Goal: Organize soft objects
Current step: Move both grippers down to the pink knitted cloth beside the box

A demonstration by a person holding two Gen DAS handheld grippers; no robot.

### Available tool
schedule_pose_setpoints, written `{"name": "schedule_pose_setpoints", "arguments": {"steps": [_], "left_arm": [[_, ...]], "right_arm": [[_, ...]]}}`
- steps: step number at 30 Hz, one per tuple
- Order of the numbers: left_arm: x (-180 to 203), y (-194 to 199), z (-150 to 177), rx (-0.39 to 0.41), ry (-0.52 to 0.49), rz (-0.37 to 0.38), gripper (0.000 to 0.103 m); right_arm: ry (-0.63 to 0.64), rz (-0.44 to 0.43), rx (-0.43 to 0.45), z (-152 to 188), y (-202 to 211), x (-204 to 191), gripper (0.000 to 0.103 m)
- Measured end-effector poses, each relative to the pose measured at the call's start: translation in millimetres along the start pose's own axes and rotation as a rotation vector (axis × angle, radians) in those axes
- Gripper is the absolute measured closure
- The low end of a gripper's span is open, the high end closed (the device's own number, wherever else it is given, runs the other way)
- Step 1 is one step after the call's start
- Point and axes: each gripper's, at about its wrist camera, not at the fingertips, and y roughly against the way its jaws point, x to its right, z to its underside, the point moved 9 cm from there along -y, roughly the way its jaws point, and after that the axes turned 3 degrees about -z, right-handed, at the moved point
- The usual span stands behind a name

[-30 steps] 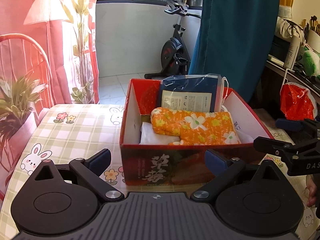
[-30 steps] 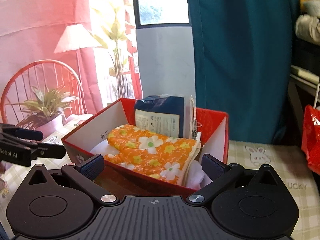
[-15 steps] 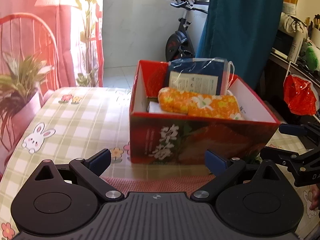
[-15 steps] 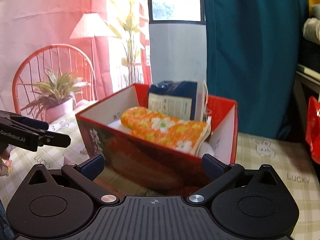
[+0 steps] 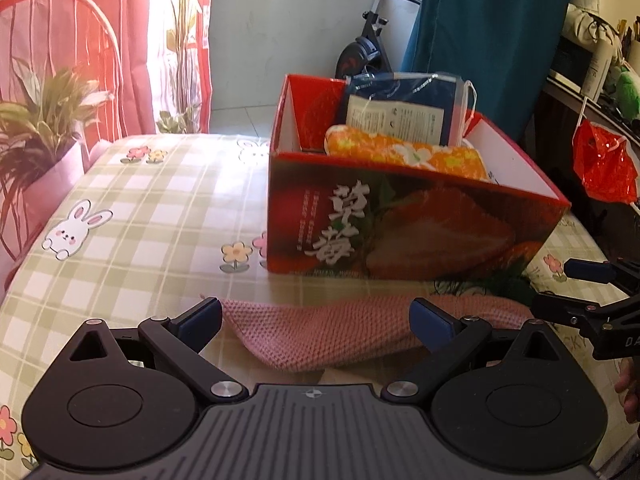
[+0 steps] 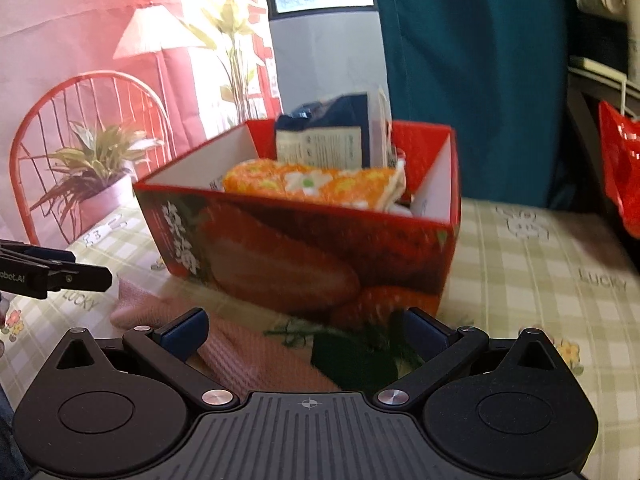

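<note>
Sunlit room with red curtains and a teal drape; table under a green-checked cloth printed with rabbits and flowers [image 5: 152, 208]. Toward the far right of the cloth, a red cardboard box with a strawberry picture [image 5: 400, 232], already loaded with an orange flowered padded mitt [image 5: 412, 156] and a dark blue plastic-wrapped packet [image 5: 404, 104] upright against the far wall. Along the near edge, just in front of the box, a pink knitted carrot-shaped soft toy [image 5: 344, 332] with a dark green leafy top [image 6: 360, 356], lying flat. Left gripper [image 5: 316, 320] spread wide over the pink body, holding nothing. Right gripper [image 6: 306, 330] equally wide, empty, over the leafy end. Step in hand, by the look of it: reaching for the carrot. Next: lower, pinch the knit, lift over the near wall into the box.
</note>
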Motion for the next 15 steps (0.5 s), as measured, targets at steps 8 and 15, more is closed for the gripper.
{"name": "schedule_pose_setpoints", "arguments": {"steps": [8,15], "left_arm": [[15.6,-7.6,17.1,-0.035,-0.032,0.039,0.003],[19.7,-11.6,26.9,-0.047,-0.021,0.049,0.004]], "right_arm": [[-0.001,-0.005,-0.034,12.7,-0.5,-2.9,0.000],[0.032,-0.016,-0.046,21.7,5.1,-6.6,0.015]]}}
